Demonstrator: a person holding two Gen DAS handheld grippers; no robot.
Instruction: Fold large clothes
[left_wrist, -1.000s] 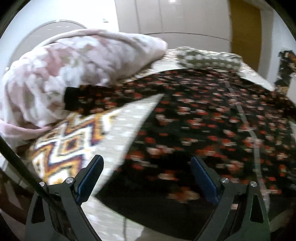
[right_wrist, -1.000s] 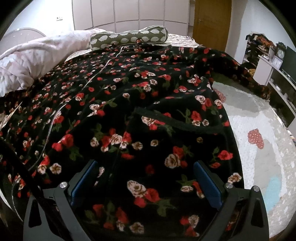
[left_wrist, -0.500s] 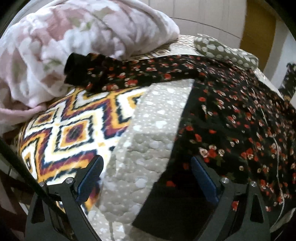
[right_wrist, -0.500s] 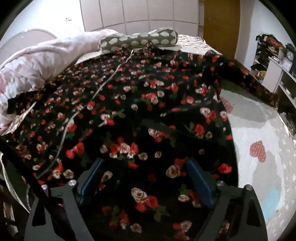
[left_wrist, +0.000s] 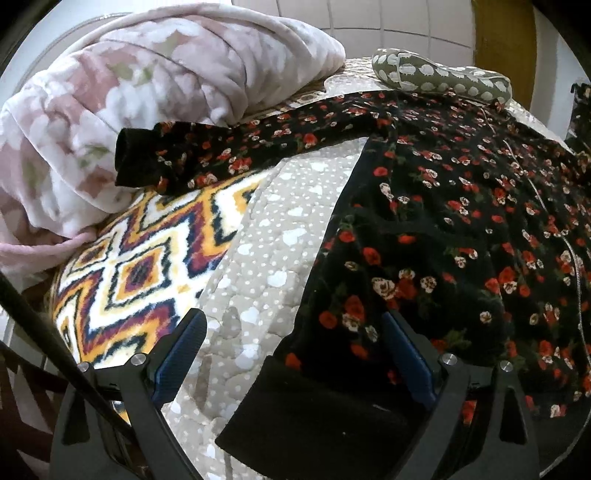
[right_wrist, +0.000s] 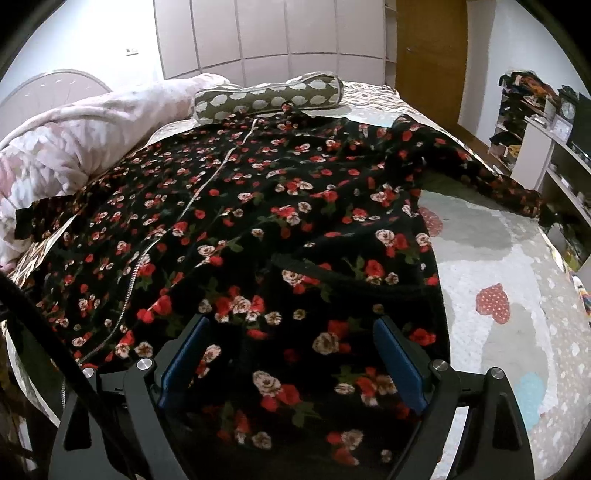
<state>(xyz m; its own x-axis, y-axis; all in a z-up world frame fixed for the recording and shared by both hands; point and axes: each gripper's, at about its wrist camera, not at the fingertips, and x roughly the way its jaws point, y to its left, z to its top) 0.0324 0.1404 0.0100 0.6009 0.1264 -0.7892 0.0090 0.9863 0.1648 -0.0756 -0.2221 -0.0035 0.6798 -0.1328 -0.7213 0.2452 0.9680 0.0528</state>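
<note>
The robe (right_wrist: 280, 229), black with red flowers, lies spread front-up across the bed (right_wrist: 498, 258), zip (right_wrist: 207, 181) running toward the bolster (right_wrist: 269, 98) at the head. One sleeve (left_wrist: 229, 155) reaches out to touch the pink blanket (left_wrist: 147, 96); the other trails toward the bed's far edge. Left gripper (left_wrist: 291, 354): jaws wide apart, holding nothing, poised over the robe's black hem band (left_wrist: 325, 413) beside a zigzag throw (left_wrist: 140, 258). Right gripper (right_wrist: 291, 358): jaws wide apart, empty, over the lower robe.
</note>
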